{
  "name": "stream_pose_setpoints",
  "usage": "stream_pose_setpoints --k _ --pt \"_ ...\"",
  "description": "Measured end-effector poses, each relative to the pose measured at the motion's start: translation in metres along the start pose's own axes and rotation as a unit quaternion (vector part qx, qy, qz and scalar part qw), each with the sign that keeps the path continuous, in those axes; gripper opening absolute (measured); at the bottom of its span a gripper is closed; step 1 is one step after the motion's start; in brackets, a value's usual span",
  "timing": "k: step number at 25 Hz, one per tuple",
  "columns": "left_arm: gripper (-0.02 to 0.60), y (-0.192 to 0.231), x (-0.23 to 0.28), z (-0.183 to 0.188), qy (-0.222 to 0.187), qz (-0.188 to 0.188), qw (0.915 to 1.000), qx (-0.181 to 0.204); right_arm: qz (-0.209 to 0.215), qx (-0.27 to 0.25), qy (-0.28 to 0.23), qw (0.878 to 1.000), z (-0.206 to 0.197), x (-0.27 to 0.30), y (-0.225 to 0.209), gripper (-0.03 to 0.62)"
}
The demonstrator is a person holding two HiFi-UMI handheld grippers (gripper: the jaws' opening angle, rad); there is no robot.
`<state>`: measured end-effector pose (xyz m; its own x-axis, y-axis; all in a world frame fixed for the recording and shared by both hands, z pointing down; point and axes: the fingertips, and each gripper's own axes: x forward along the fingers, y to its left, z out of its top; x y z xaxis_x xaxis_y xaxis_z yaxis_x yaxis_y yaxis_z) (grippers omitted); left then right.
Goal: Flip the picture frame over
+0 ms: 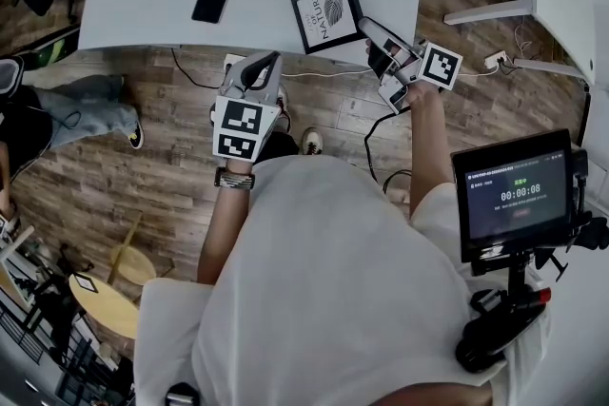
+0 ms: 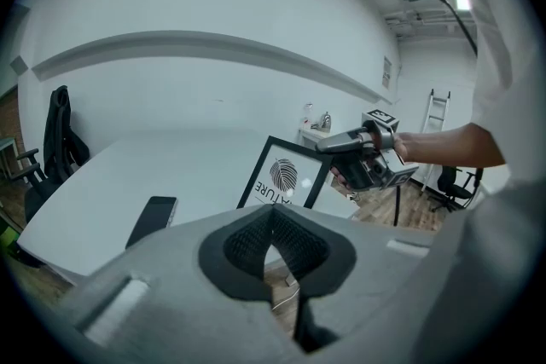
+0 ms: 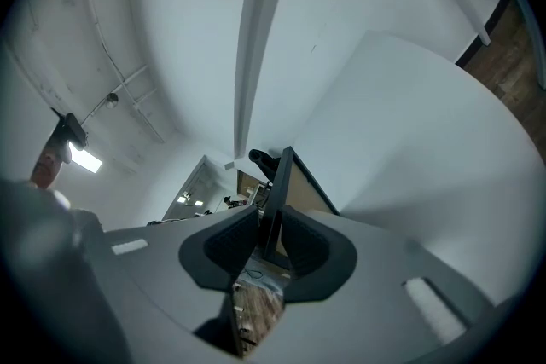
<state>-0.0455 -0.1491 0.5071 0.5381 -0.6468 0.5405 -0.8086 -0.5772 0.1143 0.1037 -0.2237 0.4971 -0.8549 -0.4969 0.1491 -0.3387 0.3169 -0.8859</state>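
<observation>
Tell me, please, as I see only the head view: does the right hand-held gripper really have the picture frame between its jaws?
Observer: Yes; the right gripper view shows an edge of the picture frame between the pads of the right hand-held gripper, which seem to press both faces.
Operator: Is the frame lying flat?
Observer: No; the left gripper view shows it tilted up, print facing the left hand-held gripper.
Operator: Is that one holding anything?
Observer: No; its jaws stand slightly apart, empty.
</observation>
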Motion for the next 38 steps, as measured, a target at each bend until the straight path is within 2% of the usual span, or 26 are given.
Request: stream_pose_setpoints --k 20,29,38 --pt "0.005 0.0 -0.003 -0.003 0.012 -0.004 0.9999 0.005 -0.012 0.059 0.002 0.998 -0.082 -0.03 -0.059 0.086" --pt "0.005 -0.002 -0.006 -0.003 0.019 -0.006 0.9997 0.011 -0.009 0.082 0.024 0.996 -0.131 -0.027 -0.078 0.086" --pt "0.005 -0.008 -0.007 0.0 0.02 -0.01 0.9996 0.018 -0.027 0.092 0.053 0.994 -0.15 -0.018 -0.091 0.084"
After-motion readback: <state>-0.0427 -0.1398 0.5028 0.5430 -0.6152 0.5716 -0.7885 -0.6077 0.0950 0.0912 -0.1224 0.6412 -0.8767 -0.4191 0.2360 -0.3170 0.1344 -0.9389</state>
